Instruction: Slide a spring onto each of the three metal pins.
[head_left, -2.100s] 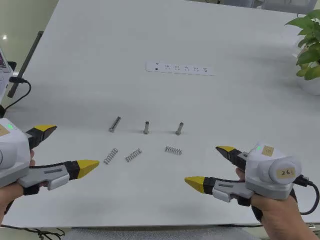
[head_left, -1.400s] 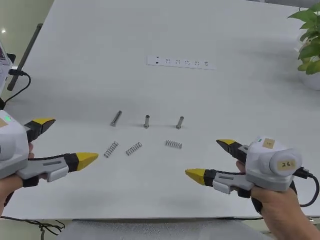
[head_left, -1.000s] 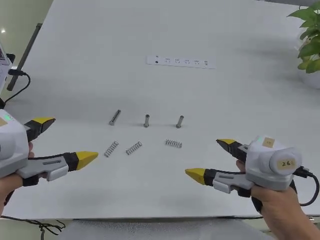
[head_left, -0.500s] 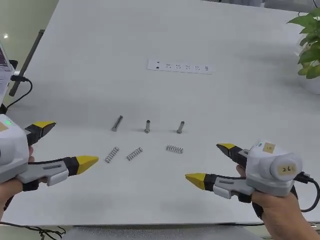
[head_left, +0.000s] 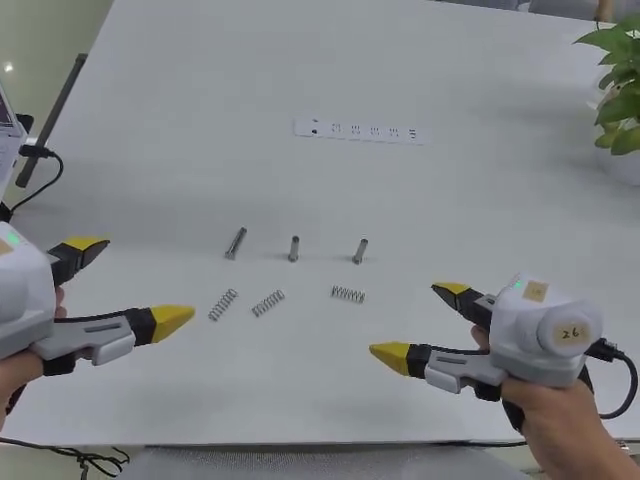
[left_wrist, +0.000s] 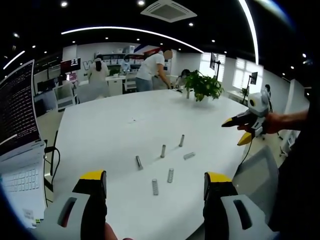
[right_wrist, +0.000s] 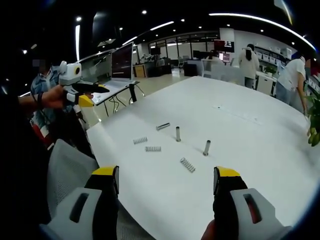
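Head view: left gripper (head_left: 130, 280) and right gripper (head_left: 420, 321) hover over the white table (head_left: 300, 60), jaws wide, empty. Left gripper view: three pins (left_wrist: 162, 151) in a row, three springs (left_wrist: 170, 175) nearer, apart from them. Right gripper view: farthest pin (right_wrist: 163, 126) lies flat, two stand upright.

The left gripper (head_left: 132, 280) and right gripper (head_left: 418, 320) share pale grey-white housings and dark jaws tipped yellow; the right carries a round sticker (head_left: 570, 334) marked 26, a tan label (head_left: 533, 292), a green light (head_left: 517, 285); a black cable (head_left: 612, 372) leaves its rear.
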